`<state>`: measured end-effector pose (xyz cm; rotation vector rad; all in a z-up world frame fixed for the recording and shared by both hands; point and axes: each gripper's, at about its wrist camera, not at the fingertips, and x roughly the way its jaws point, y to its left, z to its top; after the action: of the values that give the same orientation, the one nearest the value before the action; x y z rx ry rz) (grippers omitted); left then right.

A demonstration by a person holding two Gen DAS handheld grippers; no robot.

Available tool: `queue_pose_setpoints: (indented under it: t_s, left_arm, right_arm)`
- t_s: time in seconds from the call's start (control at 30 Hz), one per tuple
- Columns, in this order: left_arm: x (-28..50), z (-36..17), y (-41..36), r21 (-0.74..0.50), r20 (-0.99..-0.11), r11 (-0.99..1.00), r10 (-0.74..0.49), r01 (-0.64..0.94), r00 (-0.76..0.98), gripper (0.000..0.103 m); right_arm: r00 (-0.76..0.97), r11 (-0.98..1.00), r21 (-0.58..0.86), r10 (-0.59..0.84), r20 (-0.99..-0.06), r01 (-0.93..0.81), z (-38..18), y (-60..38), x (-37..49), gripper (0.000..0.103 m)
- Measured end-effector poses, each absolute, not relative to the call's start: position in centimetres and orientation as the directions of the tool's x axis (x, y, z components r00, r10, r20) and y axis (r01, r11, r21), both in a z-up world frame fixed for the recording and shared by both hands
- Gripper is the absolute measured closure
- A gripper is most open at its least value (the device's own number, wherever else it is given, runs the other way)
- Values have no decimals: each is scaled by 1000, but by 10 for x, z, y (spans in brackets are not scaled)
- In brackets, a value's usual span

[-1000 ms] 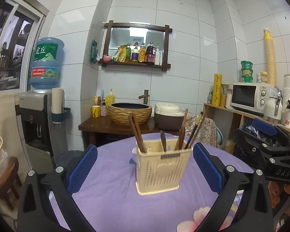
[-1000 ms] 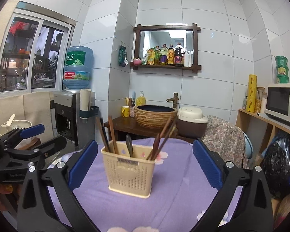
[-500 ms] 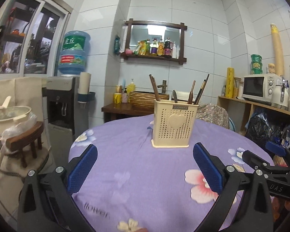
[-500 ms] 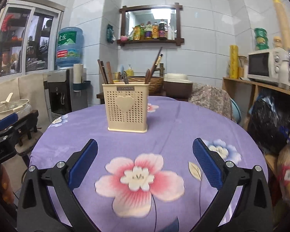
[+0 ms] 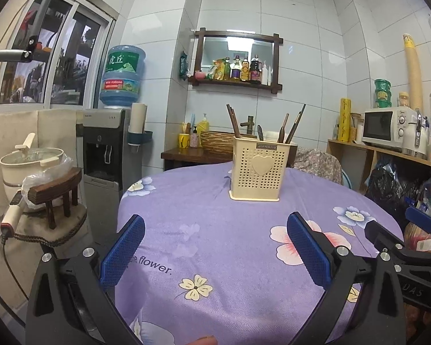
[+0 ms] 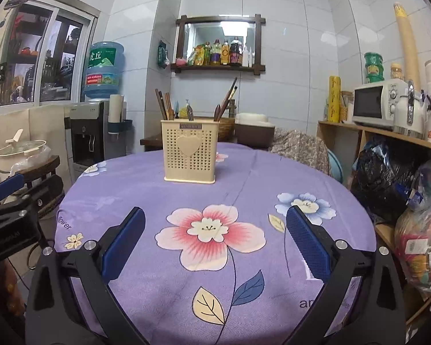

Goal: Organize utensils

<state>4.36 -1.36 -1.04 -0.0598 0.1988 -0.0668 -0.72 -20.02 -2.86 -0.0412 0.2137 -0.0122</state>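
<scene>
On table point(image 5: 215, 230): utensil holder point(image 5: 258, 169) upright, utensils point(image 5: 290, 126) handles up, leaning.

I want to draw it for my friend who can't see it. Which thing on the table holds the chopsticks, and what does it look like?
Find the round table with the purple flowered cloth. Toward its far side stands the utensil holder, the only thing standing on it. It is a cream plastic box full of tiny holes, with a raised heart on the front and dark chopsticks sticking out the top.

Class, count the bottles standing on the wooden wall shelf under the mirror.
About 6, in a row on the shelf: yellow-green ones left of centre, a dark one beside them, small white ones at the right end. Packets at the left may hide more.
</scene>
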Motion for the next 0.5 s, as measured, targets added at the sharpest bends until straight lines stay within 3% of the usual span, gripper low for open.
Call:
queue_pose_setpoints:
  t_s: [0.5]
  left_arm:
    - [36,-6,-14,-54,-176,996,-80,71,981,5]
  right_arm:
    - [977,999,-46,-5,-212,-4,-25,-199,-8,6]
